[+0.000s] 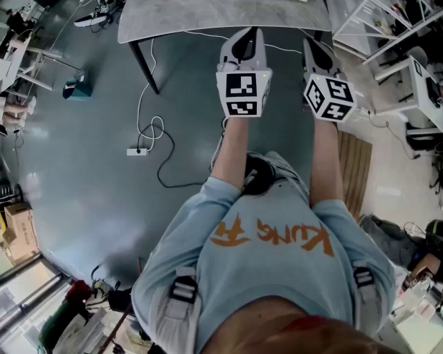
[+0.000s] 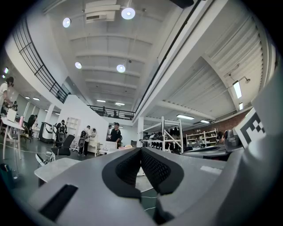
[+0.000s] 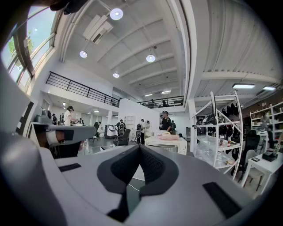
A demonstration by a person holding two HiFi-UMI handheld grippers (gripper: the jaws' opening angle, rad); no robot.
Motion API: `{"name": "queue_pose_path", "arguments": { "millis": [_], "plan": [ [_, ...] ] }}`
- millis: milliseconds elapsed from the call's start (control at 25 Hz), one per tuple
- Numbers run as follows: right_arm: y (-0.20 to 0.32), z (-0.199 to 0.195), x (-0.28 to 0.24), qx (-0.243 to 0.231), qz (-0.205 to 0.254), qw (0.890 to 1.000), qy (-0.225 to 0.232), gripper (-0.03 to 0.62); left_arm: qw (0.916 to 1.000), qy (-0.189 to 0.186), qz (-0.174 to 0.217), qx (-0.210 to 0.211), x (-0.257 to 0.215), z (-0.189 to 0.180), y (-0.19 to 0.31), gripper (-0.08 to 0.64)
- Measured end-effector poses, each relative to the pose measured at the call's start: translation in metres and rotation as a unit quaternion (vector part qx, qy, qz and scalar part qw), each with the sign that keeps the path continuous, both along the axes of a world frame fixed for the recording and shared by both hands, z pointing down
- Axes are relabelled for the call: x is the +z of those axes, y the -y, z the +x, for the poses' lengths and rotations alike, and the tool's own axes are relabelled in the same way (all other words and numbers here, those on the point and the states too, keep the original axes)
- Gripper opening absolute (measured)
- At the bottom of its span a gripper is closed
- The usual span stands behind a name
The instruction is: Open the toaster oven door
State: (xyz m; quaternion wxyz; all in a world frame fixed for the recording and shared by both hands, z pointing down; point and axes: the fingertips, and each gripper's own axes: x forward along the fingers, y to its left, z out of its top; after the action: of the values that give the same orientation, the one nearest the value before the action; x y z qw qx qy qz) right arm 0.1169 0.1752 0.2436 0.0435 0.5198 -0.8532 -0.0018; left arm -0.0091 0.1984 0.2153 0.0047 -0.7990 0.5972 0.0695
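I cannot make out a toaster oven in any view. In the head view both grippers are held out in front of the person's chest, side by side above the grey floor. The left gripper (image 1: 246, 36) and the right gripper (image 1: 316, 45) are both shut, with nothing between their jaws. Each carries its marker cube (image 1: 243, 94) facing the camera. In the left gripper view the black pads (image 2: 152, 170) meet at the tip of the left gripper (image 2: 141, 150), which points out into a large hall. The right gripper (image 3: 140, 146) also has its pads together, aimed at a distant white table (image 3: 166, 142).
A grey-topped table (image 1: 208, 17) with black legs stands just beyond the grippers. A power strip (image 1: 136, 151) and loose cables lie on the floor to the left. A wooden pallet (image 1: 356, 166) sits at the right. White racks (image 3: 212, 132) and several people stand far off.
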Motion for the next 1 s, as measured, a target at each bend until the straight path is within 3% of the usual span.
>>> {"name": "queue_pose_path", "arguments": {
  "millis": [240,520,1000],
  "plan": [
    [0.009,0.001,0.006,0.015,-0.002,1.0,0.024,-0.002,0.9999,0.001,-0.009,-0.008,0.012,-0.011,0.006,0.002],
    [0.017,0.004,0.005,0.032,-0.004,0.999,0.013,-0.002,0.9996,-0.005,-0.024,-0.012,0.02,-0.026,0.02,0.002],
    [0.042,0.025,-0.002,0.049,-0.004,0.999,0.01,-0.002,0.9993,-0.016,-0.033,-0.001,0.023,-0.021,0.051,0.002]
  ]
}}
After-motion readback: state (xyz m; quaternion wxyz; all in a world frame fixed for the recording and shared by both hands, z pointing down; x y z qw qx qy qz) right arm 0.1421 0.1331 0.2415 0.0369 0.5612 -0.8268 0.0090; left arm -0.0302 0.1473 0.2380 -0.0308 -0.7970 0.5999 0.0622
